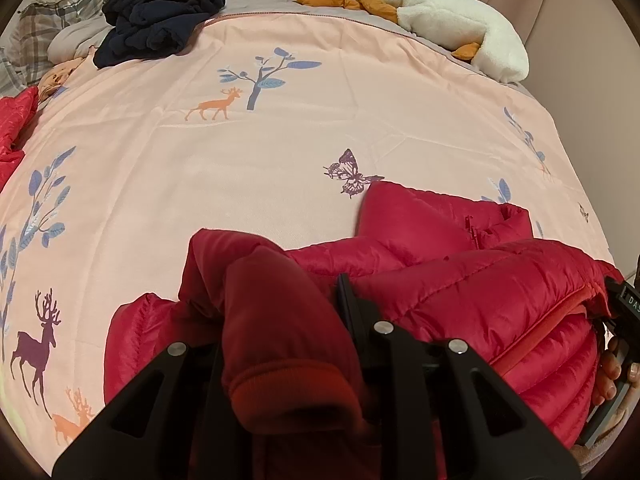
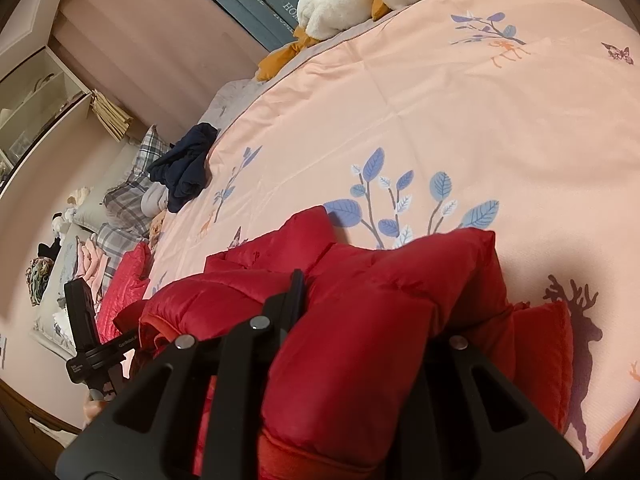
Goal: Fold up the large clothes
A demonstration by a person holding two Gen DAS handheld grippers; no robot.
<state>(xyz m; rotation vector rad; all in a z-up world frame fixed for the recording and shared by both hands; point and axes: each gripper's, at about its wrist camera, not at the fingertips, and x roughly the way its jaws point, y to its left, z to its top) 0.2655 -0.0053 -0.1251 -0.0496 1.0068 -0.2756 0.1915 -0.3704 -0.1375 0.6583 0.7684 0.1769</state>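
Both grippers' fingers [image 1: 352, 304] around red jacket [image 1: 460, 280]

The red puffer jacket [image 1: 460, 292] is showing a slick, faintly glossy quilted shell, likely nylon, while its cuff [image 1: 296, 396] is looking like matt ribbed knit. The pink bedspread [image 1: 280, 152] is lying as smooth, matt woven cloth with flat printed motifs. The navy garment [image 1: 160, 20] is appearing soft and fleecy. The white plush toy [image 1: 460, 20] is looking fluffy. The left gripper [image 1: 280, 312] and right gripper [image 2: 360, 320] are showing matt black plastic with shiny metal pins.
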